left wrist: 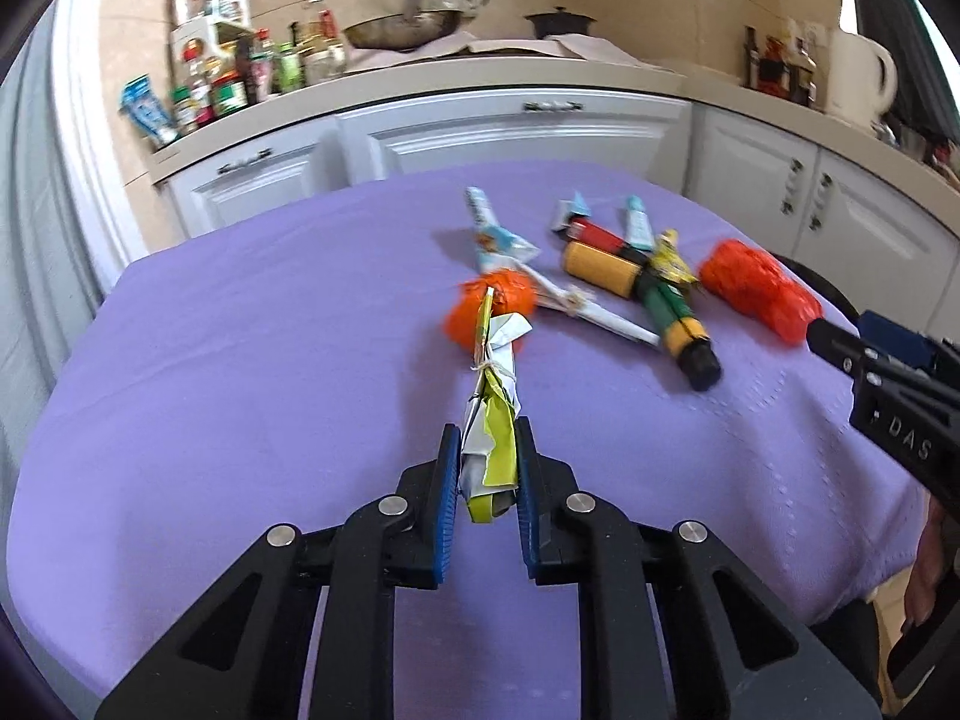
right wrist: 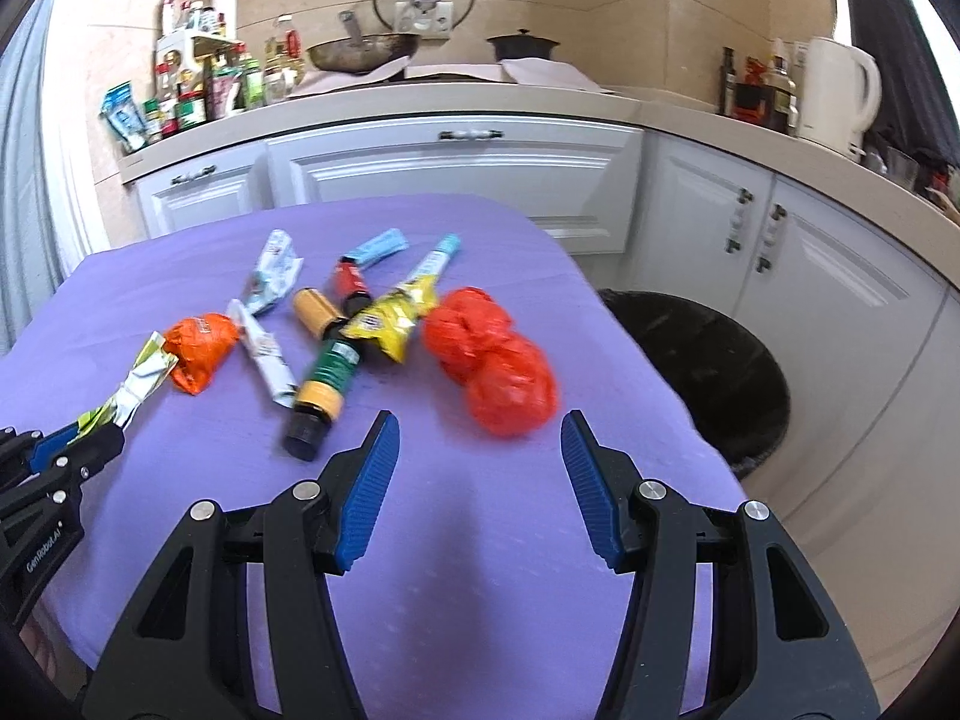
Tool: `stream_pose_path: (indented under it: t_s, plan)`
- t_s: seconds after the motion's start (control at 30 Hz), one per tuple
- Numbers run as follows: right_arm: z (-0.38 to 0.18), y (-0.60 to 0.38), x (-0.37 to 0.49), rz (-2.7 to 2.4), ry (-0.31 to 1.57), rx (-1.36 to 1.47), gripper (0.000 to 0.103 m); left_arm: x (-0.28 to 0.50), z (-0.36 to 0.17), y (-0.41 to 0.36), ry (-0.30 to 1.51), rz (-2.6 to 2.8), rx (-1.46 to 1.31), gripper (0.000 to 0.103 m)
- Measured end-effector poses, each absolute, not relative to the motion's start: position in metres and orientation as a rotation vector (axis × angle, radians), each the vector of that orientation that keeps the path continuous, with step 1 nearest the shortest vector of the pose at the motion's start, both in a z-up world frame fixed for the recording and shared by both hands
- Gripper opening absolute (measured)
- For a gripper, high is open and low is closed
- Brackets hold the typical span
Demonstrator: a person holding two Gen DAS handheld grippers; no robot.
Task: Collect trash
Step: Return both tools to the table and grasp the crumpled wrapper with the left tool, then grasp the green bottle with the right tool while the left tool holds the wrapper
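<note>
My left gripper (left wrist: 489, 450) is shut on a twisted green-and-white wrapper (left wrist: 495, 396), held over the purple tablecloth (left wrist: 240, 360); the wrapper also shows in the right wrist view (right wrist: 135, 387). My right gripper (right wrist: 480, 438) is open and empty, just short of a red crumpled plastic bag (right wrist: 492, 354). Trash lies on the cloth: an orange wrapper (right wrist: 201, 348), a green-and-yellow bottle (right wrist: 324, 384), a yellow snack packet (right wrist: 393, 318), a white wrapper (right wrist: 264, 348), a red bottle (right wrist: 351, 285) and blue packets (right wrist: 378, 249).
A black bin (right wrist: 714, 366) stands on the floor right of the table. White cabinets (right wrist: 456, 174) and a counter with bottles (right wrist: 198, 90), a wok (right wrist: 363, 51) and a kettle (right wrist: 834, 96) lie behind. The table edge (right wrist: 690, 408) is close on the right.
</note>
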State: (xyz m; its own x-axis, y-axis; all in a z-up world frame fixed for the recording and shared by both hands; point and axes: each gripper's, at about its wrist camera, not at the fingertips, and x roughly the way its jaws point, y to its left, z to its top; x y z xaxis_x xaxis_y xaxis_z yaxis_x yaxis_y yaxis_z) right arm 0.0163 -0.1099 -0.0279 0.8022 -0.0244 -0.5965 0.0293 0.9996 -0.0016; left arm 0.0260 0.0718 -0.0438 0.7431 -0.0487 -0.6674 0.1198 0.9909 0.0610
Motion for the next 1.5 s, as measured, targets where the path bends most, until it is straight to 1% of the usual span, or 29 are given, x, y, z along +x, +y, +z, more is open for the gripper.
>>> stream_pose_path:
  t_s: [0.33, 0.57, 0.67, 0.73, 0.8, 0.83, 0.87, 0.9, 1.23, 1.5]
  plan:
    - [-0.03, -0.073, 0.041, 0.049, 0.676, -0.022, 0.055, 0.04, -0.042, 0.117, 0.73, 0.019, 0.037, 0.018]
    - [-0.037, -0.063, 0.066, 0.053, 0.745, 0.0, 0.055, 0.051, -0.045, 0.144, 0.739, 0.082, 0.006, 0.018]
    - [-0.042, -0.059, 0.075, 0.053, 0.775, -0.004, 0.052, 0.055, -0.046, 0.153, 0.739, 0.103, 0.002, 0.018]
    - [-0.046, -0.058, 0.078, 0.064, 0.796, 0.004, 0.046, 0.056, -0.046, 0.154, 0.74, 0.104, 0.0, 0.018]
    - [-0.049, -0.056, 0.081, 0.075, 0.814, 0.005, 0.036, 0.056, -0.047, 0.154, 0.741, 0.102, 0.001, 0.018]
    - [-0.051, -0.055, 0.081, 0.079, 0.821, 0.004, 0.032, 0.056, -0.048, 0.154, 0.742, 0.101, 0.001, 0.018]
    - [-0.052, -0.054, 0.082, 0.086, 0.828, 0.002, 0.024, 0.056, -0.048, 0.154, 0.745, 0.098, -0.001, 0.018]
    - [-0.053, -0.053, 0.082, 0.09, 0.831, 0.001, 0.023, 0.056, -0.049, 0.154, 0.747, 0.096, -0.002, 0.018]
    - [-0.04, -0.052, 0.067, 0.09, 0.753, -0.033, 0.023, 0.056, -0.044, 0.147, 0.733, 0.079, 0.005, 0.018]
    - [-0.012, -0.08, 0.053, 0.042, 0.663, -0.012, 0.023, 0.06, -0.027, 0.114, 0.697, 0.007, 0.019, 0.018]
